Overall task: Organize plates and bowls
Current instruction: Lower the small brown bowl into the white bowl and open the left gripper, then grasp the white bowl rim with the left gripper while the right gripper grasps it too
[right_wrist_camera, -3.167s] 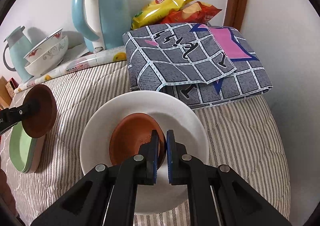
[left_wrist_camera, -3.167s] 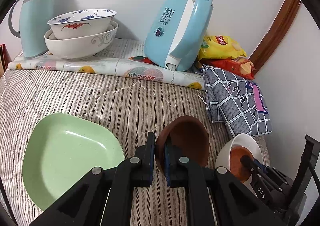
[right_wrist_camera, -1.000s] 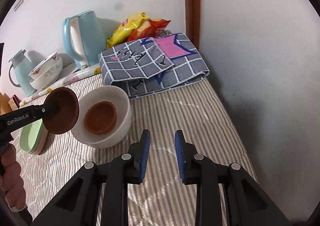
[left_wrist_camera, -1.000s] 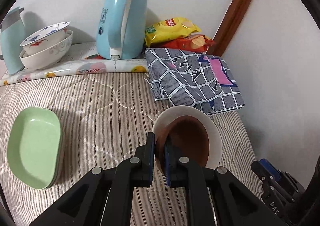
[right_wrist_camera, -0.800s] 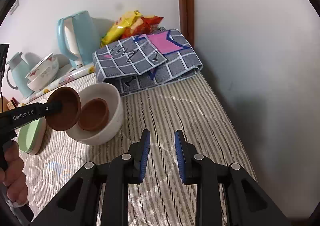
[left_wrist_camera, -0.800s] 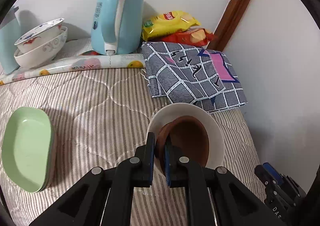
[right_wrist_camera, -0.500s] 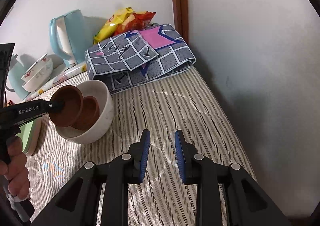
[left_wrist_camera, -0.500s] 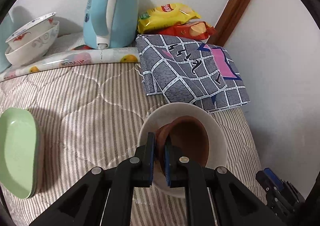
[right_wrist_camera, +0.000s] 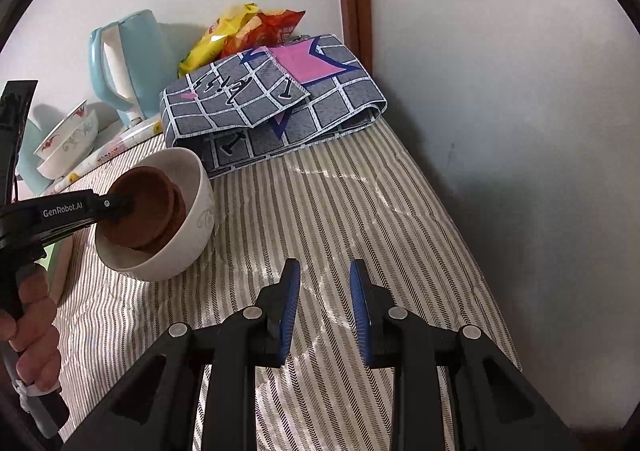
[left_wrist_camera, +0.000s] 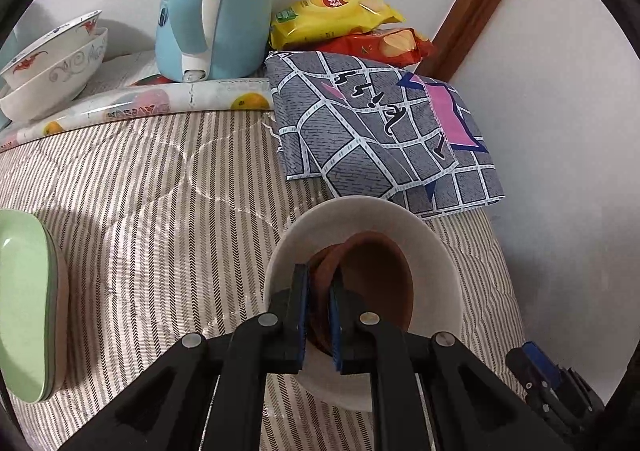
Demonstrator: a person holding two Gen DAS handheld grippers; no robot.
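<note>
Your left hand-held gripper (left_wrist_camera: 319,309) is clenched on the near rim of the brown bowl (left_wrist_camera: 378,279), tipped so it slides into the white bowl (left_wrist_camera: 440,247) on top of the other brown one (right_wrist_camera: 178,207) already sitting in there. Pinching the rim edge-on makes sense, since it leaves the bottom free to nest. From the right wrist view it looks seated or very nearly so, though I can't tell if it's fully touching down. Your right hand-held gripper (right_wrist_camera: 325,309) is released, jaws apart with nothing between them, hovering over bare striped quilt (right_wrist_camera: 360,211) near the wall, well clear of the stack. The white bowl sits just in front of the folded grey cloth (left_wrist_camera: 384,139), right side of the bed. Green plates (left_wrist_camera: 24,291) are stacked at the left edge, two patterned bowls (left_wrist_camera: 52,67) nested far left by the kettle (left_wrist_camera: 216,7). Looks like letting go is next, I'd guess.
</note>
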